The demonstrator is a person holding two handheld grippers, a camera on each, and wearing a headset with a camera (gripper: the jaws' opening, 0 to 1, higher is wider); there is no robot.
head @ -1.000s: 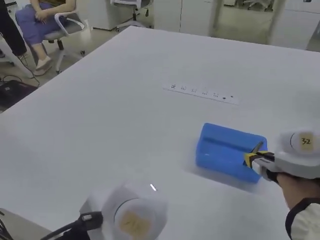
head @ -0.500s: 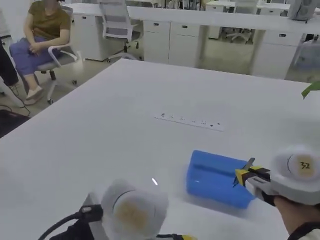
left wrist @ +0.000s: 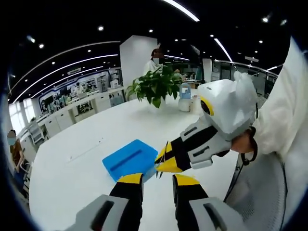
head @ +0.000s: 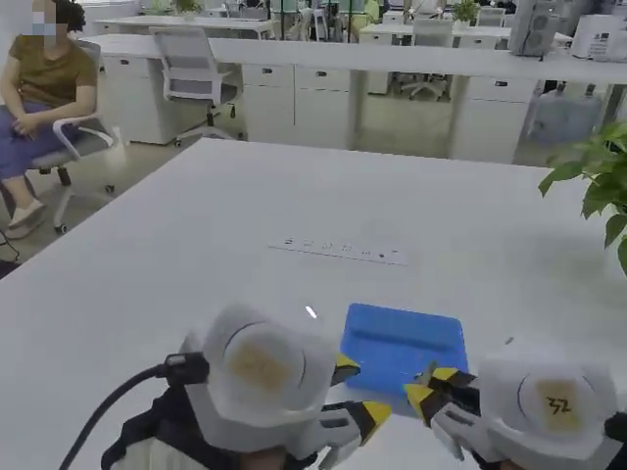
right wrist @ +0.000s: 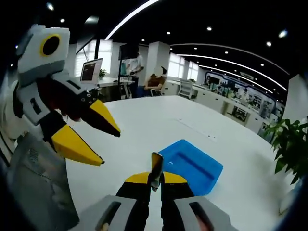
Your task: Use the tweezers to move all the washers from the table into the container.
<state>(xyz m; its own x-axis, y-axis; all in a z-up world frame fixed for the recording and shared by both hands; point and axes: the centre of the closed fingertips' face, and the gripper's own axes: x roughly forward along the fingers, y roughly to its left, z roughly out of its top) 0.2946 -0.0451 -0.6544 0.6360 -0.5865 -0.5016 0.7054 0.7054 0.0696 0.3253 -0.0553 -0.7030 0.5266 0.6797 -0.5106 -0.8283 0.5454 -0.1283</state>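
The blue container (head: 404, 335) lies on the white table (head: 196, 245), just beyond both grippers. My right gripper (head: 428, 387) is at its near edge, shut on the thin metal tweezers (right wrist: 156, 166), whose tip points up from between my jaws (right wrist: 155, 177). My left gripper (head: 361, 392) is close beside it, open and holding nothing (left wrist: 158, 179). In the left gripper view the right gripper (left wrist: 161, 163) enters from the right, in front of the container (left wrist: 129, 158). A small bright speck (head: 311, 312) lies left of the container; I cannot tell whether it is a washer.
A strip of small marks (head: 338, 250) crosses the table beyond the container. A potted plant (head: 593, 186) leans in at the right edge. A seated person (head: 39, 98) and an office chair (head: 191, 73) are beyond the table's far left corner.
The head camera has tilted up. The left gripper has risen towards the right one. The right gripper has come from the container's right side to its near edge, still holding the tweezers.
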